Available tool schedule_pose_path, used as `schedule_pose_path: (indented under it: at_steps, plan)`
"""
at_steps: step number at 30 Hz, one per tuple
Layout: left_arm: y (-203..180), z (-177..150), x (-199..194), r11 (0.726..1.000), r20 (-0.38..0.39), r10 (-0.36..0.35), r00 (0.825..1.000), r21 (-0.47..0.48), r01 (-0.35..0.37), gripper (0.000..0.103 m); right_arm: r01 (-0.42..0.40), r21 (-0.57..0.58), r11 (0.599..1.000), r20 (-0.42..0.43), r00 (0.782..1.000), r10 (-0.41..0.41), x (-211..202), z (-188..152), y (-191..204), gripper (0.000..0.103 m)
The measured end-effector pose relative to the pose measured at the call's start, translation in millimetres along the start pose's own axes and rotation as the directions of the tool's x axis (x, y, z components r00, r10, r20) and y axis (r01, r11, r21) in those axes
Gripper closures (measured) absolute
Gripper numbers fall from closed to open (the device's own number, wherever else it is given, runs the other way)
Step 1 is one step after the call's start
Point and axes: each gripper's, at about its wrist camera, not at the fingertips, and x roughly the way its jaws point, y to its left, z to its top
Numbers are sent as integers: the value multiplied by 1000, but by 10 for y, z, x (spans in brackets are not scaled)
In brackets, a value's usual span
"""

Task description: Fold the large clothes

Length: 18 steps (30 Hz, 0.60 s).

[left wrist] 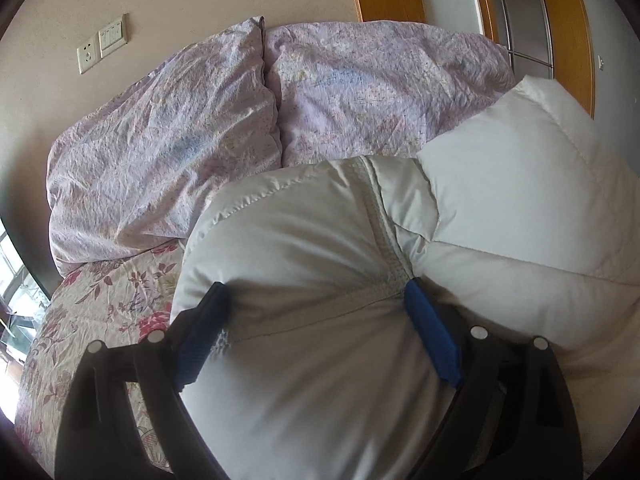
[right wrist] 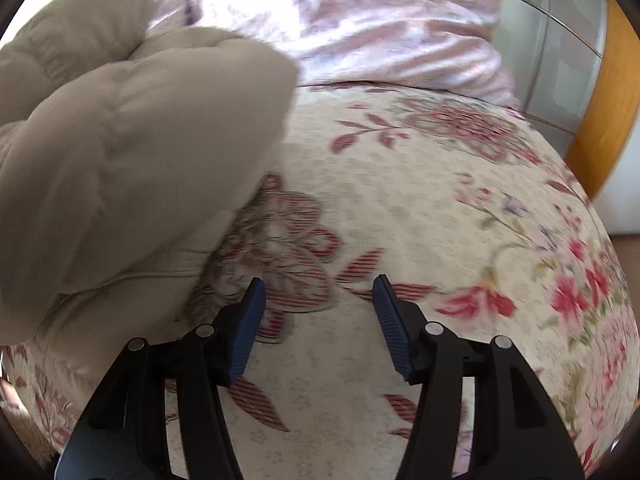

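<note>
A puffy white down jacket [left wrist: 500, 168] fills the lower right of the left wrist view. A thick bunch of it, with a zip seam, bulges between the blue pads of my left gripper [left wrist: 314, 286]; the jaws stand wide and both pads dent the fabric. In the right wrist view the same jacket [right wrist: 140, 140] looks beige and blurred, and is raised off the bed at the left. My right gripper [right wrist: 319, 280] is open over the floral bedsheet [right wrist: 400, 200] just right of the jacket's hem, with nothing between its fingers.
A crumpled lilac duvet [left wrist: 200, 120] is heaped at the head of the bed against the wall, also visible in the other view as the duvet [right wrist: 360, 12]. Wall sockets [left wrist: 102, 42] sit above it. A wooden door frame [right wrist: 600, 120] stands beyond the bed's right edge.
</note>
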Motion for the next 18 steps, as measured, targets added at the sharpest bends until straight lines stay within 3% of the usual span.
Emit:
schedule_pose_path:
  at_steps: [2,4,6,9,14,18]
  plan:
    - [30,-8,-39,1000,11,-2,1000,-8,3,13,6,97,995,40,999,-10,-189,62,-160,46]
    - [65,-8,-78,1000,15,-10,1000,-17,11,11,-14,150,989,154,988,-10,-589,191,-215,46]
    - [100,10,-86,999,8,-18,1000,-34,18,8,-44,133,990,270,963,6,-992,362,-81,46]
    - [139,29,-94,998,-1,-30,1000,-52,30,8,-162,22,987,366,920,143,-1385,643,432,46]
    - [180,39,-145,997,-5,-43,999,-64,43,7,-263,-170,950,290,908,303,-1225,940,1485,49]
    - [241,35,-191,996,-8,-51,999,-68,50,6,-281,-186,941,249,914,322,-932,1071,1790,61]
